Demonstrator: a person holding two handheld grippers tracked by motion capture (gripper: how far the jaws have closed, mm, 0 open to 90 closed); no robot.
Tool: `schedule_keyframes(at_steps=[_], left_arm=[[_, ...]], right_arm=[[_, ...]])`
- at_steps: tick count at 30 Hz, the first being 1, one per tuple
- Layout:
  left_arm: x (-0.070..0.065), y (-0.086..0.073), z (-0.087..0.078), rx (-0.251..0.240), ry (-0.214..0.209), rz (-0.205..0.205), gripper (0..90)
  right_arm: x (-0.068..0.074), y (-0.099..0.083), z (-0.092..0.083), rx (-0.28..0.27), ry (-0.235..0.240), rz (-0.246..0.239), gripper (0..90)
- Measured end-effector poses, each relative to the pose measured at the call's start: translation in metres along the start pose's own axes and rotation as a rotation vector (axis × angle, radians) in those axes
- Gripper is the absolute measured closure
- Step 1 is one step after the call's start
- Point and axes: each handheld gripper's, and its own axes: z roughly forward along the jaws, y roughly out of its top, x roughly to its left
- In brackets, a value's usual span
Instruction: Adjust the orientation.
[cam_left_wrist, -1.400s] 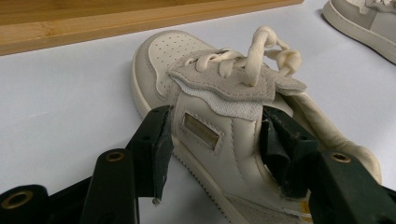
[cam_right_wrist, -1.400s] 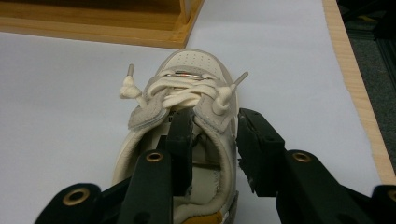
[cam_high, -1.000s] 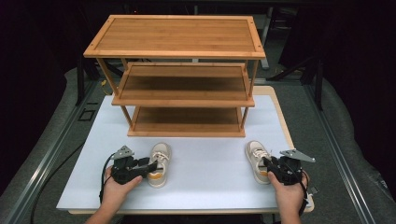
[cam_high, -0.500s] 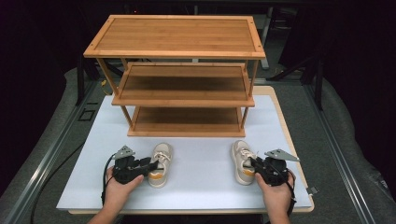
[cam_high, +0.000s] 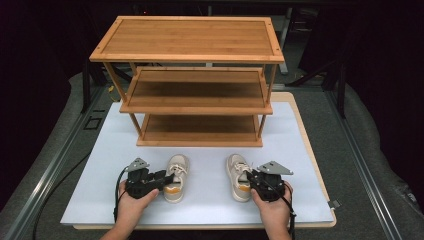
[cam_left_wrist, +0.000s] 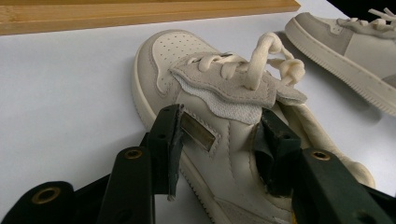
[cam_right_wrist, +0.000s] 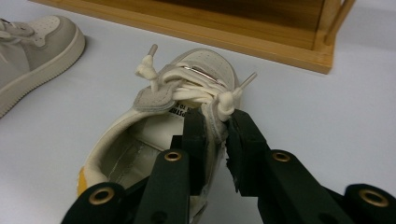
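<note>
Before shelf | left claw (cam_high: 168, 178) pinches left shoe (cam_high: 176, 171); right claw (cam_high: 248, 178) pinches right shoe (cam_high: 238, 176)

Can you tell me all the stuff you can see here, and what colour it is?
shoe rack: one, brown wood, three shelves, all bare, at the back of the mat
left shoe: one, cream with an orange heel, in front of the rack
right shoe: one, cream with an orange heel, beside the other, apart from it
mat: one, white, on the table
left gripper: one, black, jaws around the left shoe's side wall
right gripper: one, black, jaws pinching the right shoe's side wall
hands: two, one holding each gripper
</note>
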Motion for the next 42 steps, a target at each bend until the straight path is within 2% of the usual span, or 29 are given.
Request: schedule_keyframes(at_steps=[2, 3, 8, 9, 11, 12, 14, 18, 22, 24, 27, 28, 30, 31, 32, 35, 38, 39, 40, 42], left_arm=[[-0.002, 0.001, 0.001, 0.003, 0.006, -0.005, 55.4], [-0.002, 0.001, 0.001, 0.003, 0.004, -0.013, 55.3], [-0.008, 0.005, 0.010, 0.006, 0.007, -0.026, 55.1], [-0.010, 0.006, 0.012, 0.006, 0.007, -0.030, 55.1], [-0.013, 0.008, 0.016, 0.008, 0.007, -0.029, 55.0], [-0.017, 0.009, 0.021, 0.006, 0.005, -0.025, 55.0], [-0.019, 0.010, 0.022, 0.004, 0.002, -0.024, 54.9], [-0.023, 0.009, 0.025, 0.003, -0.003, -0.024, 54.8], [-0.024, 0.009, 0.025, 0.003, -0.009, -0.029, 54.5], [-0.026, 0.009, 0.026, 0.003, -0.011, -0.030, 54.1], [-0.027, 0.009, 0.027, 0.004, -0.015, -0.028, 54.0], [-0.029, 0.010, 0.029, 0.005, -0.020, -0.027, 54.0], [-0.030, 0.010, 0.030, 0.009, -0.025, -0.018, 54.1], [-0.031, 0.010, 0.031, 0.011, -0.028, -0.015, 54.1], [-0.032, 0.011, 0.032, 0.017, -0.029, -0.005, 54.2], [-0.031, 0.012, 0.032, 0.025, -0.041, 0.007, 54.4], [-0.030, 0.012, 0.032, 0.022, -0.047, 0.010, 54.6], [-0.031, 0.012, 0.032, 0.020, -0.040, 0.020, 54.8], [-0.032, 0.010, 0.032, 0.019, -0.039, 0.023, 54.9], [-0.033, 0.010, 0.031, 0.019, -0.042, 0.030, 54.9]], right_arm=[[0.008, 0.003, 0.005, -0.001, 0.008, -0.016, 77.8], [0.011, 0.004, 0.006, 0.003, -0.014, -0.022, 77.8], [0.020, 0.008, 0.012, 0.007, 0.007, -0.047, 77.8], [0.023, 0.008, 0.012, 0.013, -0.005, -0.044, 77.7], [0.028, 0.010, 0.014, 0.017, -0.006, -0.061, 77.6], [0.034, 0.010, 0.016, 0.021, 0.011, -0.069, 77.4], [0.038, 0.010, 0.017, 0.027, 0.002, -0.077, 77.2], [0.044, 0.012, 0.019, 0.031, 0.000, -0.073, 77.2], [0.051, 0.013, 0.023, 0.028, 0.021, -0.078, 76.7], [0.060, 0.013, 0.024, 0.037, -0.029, -0.117, 76.3], [0.063, 0.012, 0.026, 0.027, -0.004, -0.102, 76.2], [0.065, 0.013, 0.028, 0.018, 0.031, -0.093, 76.2], [0.069, 0.013, 0.028, 0.016, 0.013, -0.099, 76.1], [0.071, 0.013, 0.030, 0.008, 0.045, -0.104, 75.9], [0.076, 0.013, 0.031, 0.006, 0.016, -0.104, 75.8], [0.078, 0.012, 0.030, 0.006, 0.016, -0.098, 75.5], [0.076, 0.010, 0.029, -0.009, 0.058, -0.079, 73.9], [0.077, 0.009, 0.028, -0.014, 0.061, -0.083, 73.1], [0.081, 0.007, 0.026, -0.014, 0.039, -0.094, 71.7], [0.081, 0.006, 0.025, -0.017, 0.046, -0.098, 71.0]])
